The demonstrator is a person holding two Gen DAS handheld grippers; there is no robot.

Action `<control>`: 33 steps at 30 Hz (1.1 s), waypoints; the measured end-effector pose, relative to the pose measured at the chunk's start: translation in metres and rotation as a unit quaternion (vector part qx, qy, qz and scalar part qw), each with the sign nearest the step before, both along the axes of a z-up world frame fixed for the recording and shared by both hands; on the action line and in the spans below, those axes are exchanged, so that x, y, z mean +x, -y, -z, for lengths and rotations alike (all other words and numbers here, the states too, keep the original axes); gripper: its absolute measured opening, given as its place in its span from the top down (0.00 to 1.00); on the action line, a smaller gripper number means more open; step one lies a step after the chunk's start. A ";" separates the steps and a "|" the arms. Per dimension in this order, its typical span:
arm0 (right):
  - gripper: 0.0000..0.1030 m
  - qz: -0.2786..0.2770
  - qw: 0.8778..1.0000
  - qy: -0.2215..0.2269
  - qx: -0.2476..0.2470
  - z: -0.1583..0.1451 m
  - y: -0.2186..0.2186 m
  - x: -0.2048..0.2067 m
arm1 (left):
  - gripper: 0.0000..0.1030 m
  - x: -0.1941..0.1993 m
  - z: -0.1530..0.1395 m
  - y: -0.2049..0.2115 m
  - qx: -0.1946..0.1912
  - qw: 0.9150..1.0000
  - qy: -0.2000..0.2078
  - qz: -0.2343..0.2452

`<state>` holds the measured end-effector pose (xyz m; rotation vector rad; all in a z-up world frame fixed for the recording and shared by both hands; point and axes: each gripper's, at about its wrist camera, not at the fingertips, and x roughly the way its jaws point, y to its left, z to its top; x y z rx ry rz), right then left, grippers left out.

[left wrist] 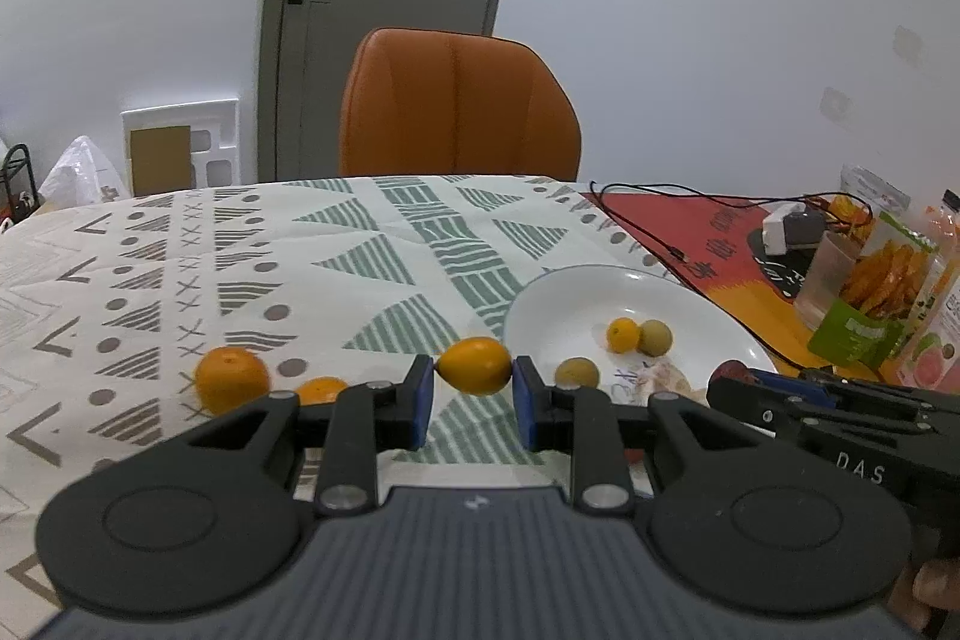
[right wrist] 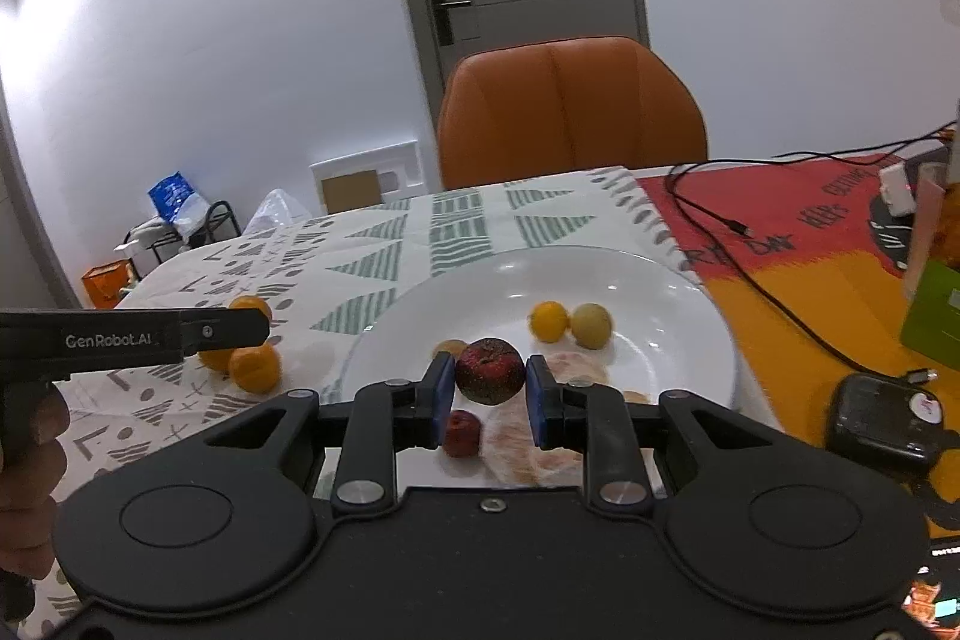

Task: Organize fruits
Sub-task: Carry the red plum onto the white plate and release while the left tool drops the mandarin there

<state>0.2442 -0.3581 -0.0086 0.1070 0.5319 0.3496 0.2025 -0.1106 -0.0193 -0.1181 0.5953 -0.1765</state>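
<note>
Each tool clamps a fruit.
Left tool [left wrist: 474, 394] grips yellow fruit [left wrist: 475, 365]; right tool [right wrist: 490, 403] grips dark-red fruit [right wrist: 489, 371], half-hiding a red fruit [right wrist: 463, 433] beneath it.

"D A S" in pale letters on the black body of the right tongs [left wrist: 864, 472], seen from the left wrist view. "GenRobot.AI" in white on the black side bar of the left tongs [right wrist: 111, 340], seen from the right wrist view. Black lettering on the red cloth [right wrist: 798, 220] over the bench, too warped to read. Print on the snack bag [left wrist: 888, 274] and the guava bottle label [left wrist: 942, 334] too small to make out. Blue scribble on the white plate [left wrist: 630, 376], not legible.
</note>
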 end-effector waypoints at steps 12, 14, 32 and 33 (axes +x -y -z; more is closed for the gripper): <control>0.77 0.029 1.000 -0.007 0.001 0.008 0.025 0.009 | 0.74 0.017 0.008 0.027 0.000 1.000 -0.010 0.026; 0.77 0.030 1.000 -0.007 0.001 0.007 0.027 0.010 | 0.74 0.019 0.009 0.031 0.001 1.000 -0.010 0.027; 0.77 0.034 0.999 -0.008 0.006 0.013 0.029 0.024 | 0.67 0.022 0.010 0.014 0.004 1.000 -0.022 -0.011; 0.76 0.034 0.999 -0.007 0.007 0.013 0.029 0.025 | 0.67 0.020 0.010 0.012 0.006 1.000 -0.021 -0.013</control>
